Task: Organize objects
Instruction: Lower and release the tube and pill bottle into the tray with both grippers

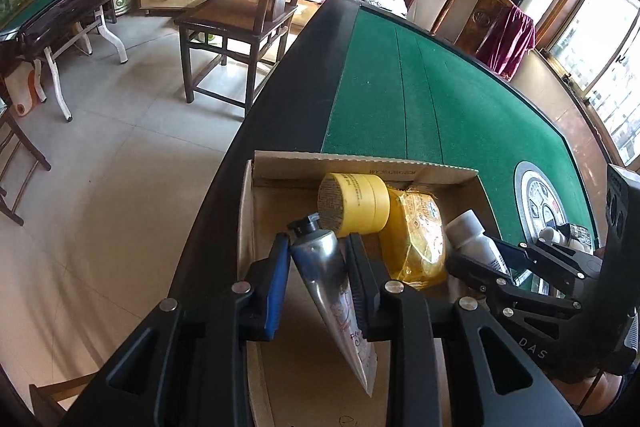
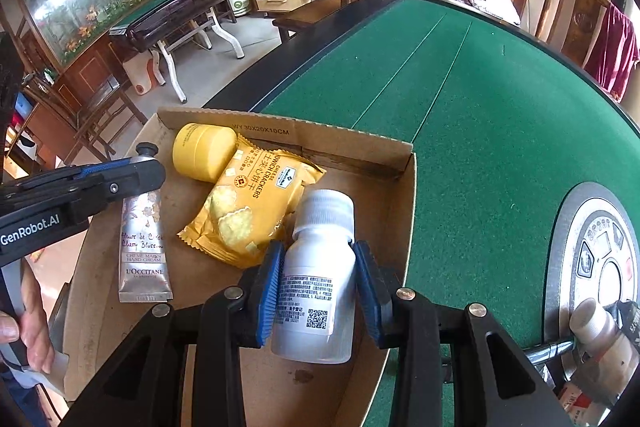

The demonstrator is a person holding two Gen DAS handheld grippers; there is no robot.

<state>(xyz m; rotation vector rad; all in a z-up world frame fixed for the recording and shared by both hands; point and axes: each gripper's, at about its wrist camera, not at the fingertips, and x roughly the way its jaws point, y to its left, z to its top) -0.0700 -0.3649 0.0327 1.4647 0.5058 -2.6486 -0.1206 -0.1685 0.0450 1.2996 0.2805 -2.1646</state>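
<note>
Both grippers loaded over the cardboard box (image 2: 360,151).

My left gripper (image 1: 318,257) clamps the hand cream tube (image 1: 324,267) near its cap; my right gripper (image 2: 318,267) pinches the white bottle (image 2: 316,279) mid-body, seemingly just above the box floor, beside the cracker packet (image 2: 248,211).

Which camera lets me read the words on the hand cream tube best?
The right wrist view: the hand cream tube lies label-up there, lettering readable. In the left wrist view the tube sits between the left gripper fingers, seen end-on, its print mostly hidden.
</note>
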